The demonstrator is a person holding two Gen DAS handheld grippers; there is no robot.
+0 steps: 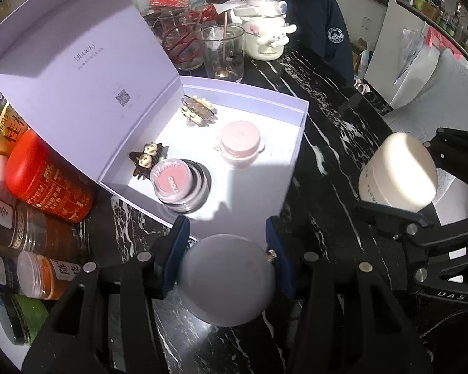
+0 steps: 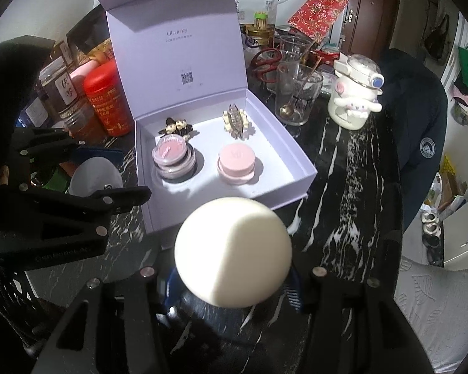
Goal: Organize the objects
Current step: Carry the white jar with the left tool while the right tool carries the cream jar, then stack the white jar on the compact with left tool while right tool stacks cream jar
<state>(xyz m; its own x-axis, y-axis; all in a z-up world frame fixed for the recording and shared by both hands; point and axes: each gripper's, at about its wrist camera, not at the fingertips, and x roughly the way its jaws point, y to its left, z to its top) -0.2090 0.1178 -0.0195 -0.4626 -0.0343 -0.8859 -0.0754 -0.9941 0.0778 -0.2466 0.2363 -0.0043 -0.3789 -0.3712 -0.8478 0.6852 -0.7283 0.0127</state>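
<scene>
Black marble table [image 2: 352, 187]: open lilac box [image 2: 274, 131], glasses [image 2: 299, 99], jars [image 2: 109, 103].

Open gift box [image 2: 299, 168] ahead of me, two hair clips [image 2: 235, 120] behind two jars [image 2: 236, 163] inside it, glasses [image 2: 298, 96] behind the box, canister [image 2: 107, 98] left of it.

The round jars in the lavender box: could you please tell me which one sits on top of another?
The pink-lidded clear jar nearest the red canister is stacked; the pale pink jar stands alone.

Grey jar [image 1: 226, 277] and cream jar [image 2: 232, 251] aloft before open lavender box [image 2: 293, 168].
</scene>
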